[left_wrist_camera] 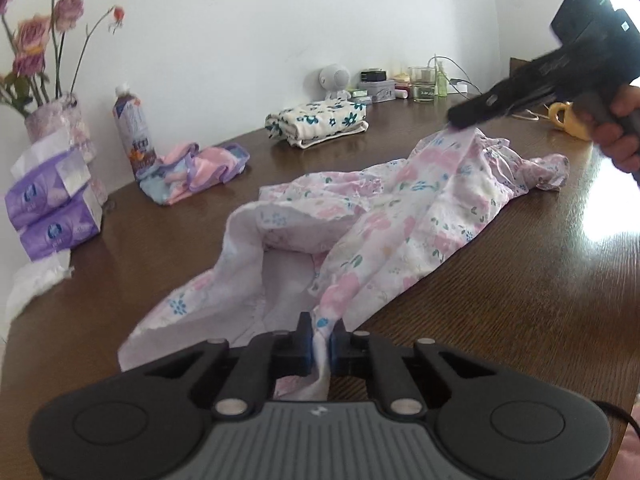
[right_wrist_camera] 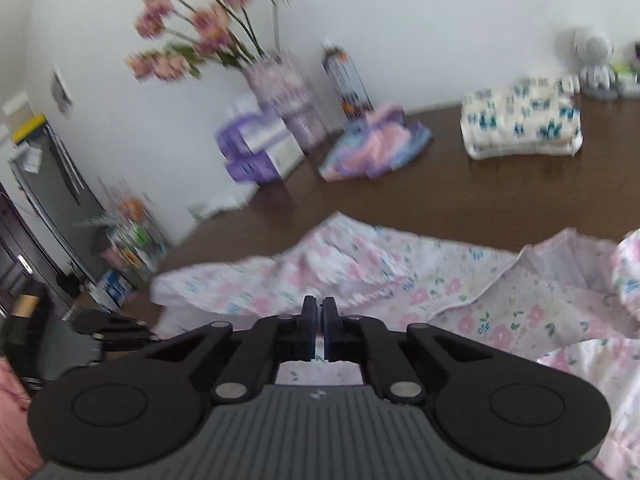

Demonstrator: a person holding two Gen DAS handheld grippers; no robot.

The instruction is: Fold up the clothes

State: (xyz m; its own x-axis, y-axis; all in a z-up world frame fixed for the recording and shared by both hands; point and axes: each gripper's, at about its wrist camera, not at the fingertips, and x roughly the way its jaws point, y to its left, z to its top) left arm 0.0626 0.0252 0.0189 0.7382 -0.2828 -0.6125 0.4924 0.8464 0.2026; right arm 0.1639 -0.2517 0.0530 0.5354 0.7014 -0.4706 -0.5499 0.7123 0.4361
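1. Left wrist view: the left gripper (left_wrist_camera: 320,334) sat at 6 o'clock with its jaws pinched on a gathered fold of the pink floral garment (left_wrist_camera: 400,216). The garment lay rumpled across the dark wooden counter (left_wrist_camera: 520,300), running from that grip up toward 2 o'clock.
2. At 2 o'clock the right gripper (left_wrist_camera: 456,118), carried by a hand (left_wrist_camera: 616,136), had its tip on the far end of the garment, and the cloth rose to a small peak there.
3. Toward 12 o'clock a folded cream cloth with blue flowers (left_wrist_camera: 316,124) rested near the wall. A crumpled pink and purple piece (left_wrist_camera: 196,172) lay at 10 o'clock beside a bottle (left_wrist_camera: 134,132). Purple tissue packs (left_wrist_camera: 52,208) and a vase of roses (left_wrist_camera: 48,120) stood at 9 o'clock, and a yellow mug (left_wrist_camera: 568,120) sat at 3 o'clock.
4. Right wrist view, blurred: the right gripper (right_wrist_camera: 319,320) showed its jaws nearly together at 6 o'clock with a thin sliver of pale cloth between the pads. The pink floral garment (right_wrist_camera: 460,292) spread from 7 o'clock to 3 o'clock over the counter (right_wrist_camera: 440,188).
5. The left gripper (right_wrist_camera: 116,326) appeared at 8 o'clock; its jaws could not be read from here.
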